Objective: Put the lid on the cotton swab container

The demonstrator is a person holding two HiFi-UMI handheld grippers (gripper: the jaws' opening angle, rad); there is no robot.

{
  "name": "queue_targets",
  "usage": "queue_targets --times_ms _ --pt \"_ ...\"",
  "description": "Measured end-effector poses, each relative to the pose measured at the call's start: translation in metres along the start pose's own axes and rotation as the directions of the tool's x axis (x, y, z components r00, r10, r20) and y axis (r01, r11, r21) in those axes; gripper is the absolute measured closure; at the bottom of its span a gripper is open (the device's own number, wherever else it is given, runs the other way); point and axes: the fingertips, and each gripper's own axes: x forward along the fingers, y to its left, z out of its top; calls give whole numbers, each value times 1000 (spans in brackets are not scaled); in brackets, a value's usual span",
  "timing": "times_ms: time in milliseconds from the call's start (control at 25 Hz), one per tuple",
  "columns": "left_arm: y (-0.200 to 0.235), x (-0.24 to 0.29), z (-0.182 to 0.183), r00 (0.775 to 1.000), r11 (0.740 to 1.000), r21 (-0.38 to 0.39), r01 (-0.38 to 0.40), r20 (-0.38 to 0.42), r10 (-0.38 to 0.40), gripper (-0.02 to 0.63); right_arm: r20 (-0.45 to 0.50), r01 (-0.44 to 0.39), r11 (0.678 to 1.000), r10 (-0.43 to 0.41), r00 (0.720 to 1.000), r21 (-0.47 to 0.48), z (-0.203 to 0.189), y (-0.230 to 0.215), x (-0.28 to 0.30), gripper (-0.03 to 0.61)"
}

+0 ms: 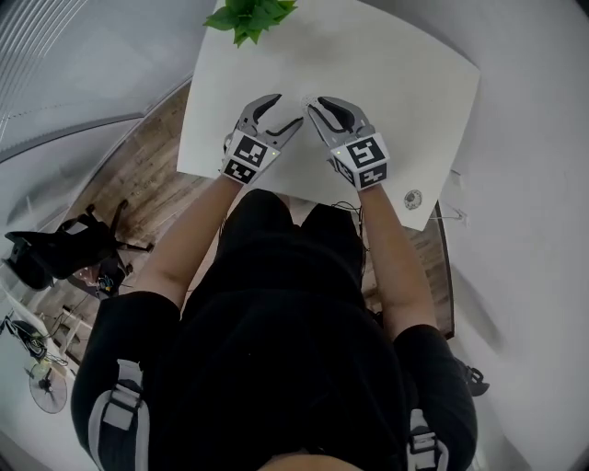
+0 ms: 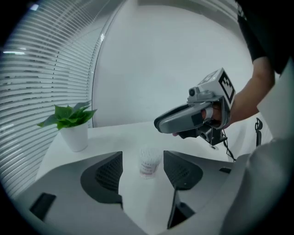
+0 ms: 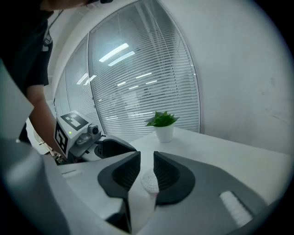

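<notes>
The cotton swab container [image 2: 149, 161] stands upright on the white table [image 1: 396, 74], in the open space between the two tools. The left gripper [image 1: 287, 109] hangs over the table with its jaws spread wide. In its own view the container is seen in the gap ahead of the pads, touching neither. The right gripper [image 1: 315, 103] is just beside the left one, jaws parted by a narrower gap and gripping nothing. In the left gripper view its tip hovers above and behind the container. From the right gripper view, the container's dotted white top [image 3: 149, 182] shows low between the pads. Whether a clear lid covers the swabs is hard to make out. A potted plant [image 1: 248, 17] sits at the table's far edge.
</notes>
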Motion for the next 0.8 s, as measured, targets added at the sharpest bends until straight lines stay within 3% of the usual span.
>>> queue_targets --times_ms 320,600,800 --pt "-14 -61 103 977 999 -4 40 211 -39 352 173 -5 1000 0 985 30 71 17 -65 495" --pt "-37 -116 181 926 998 49 34 374 -50 470 315 0 1000 -5 949 16 130 44 -119 525" --pt "-54 -148 216 899 996 74 48 432 -76 547 388 12 1000 -11 922 -1 160 62 -145 562"
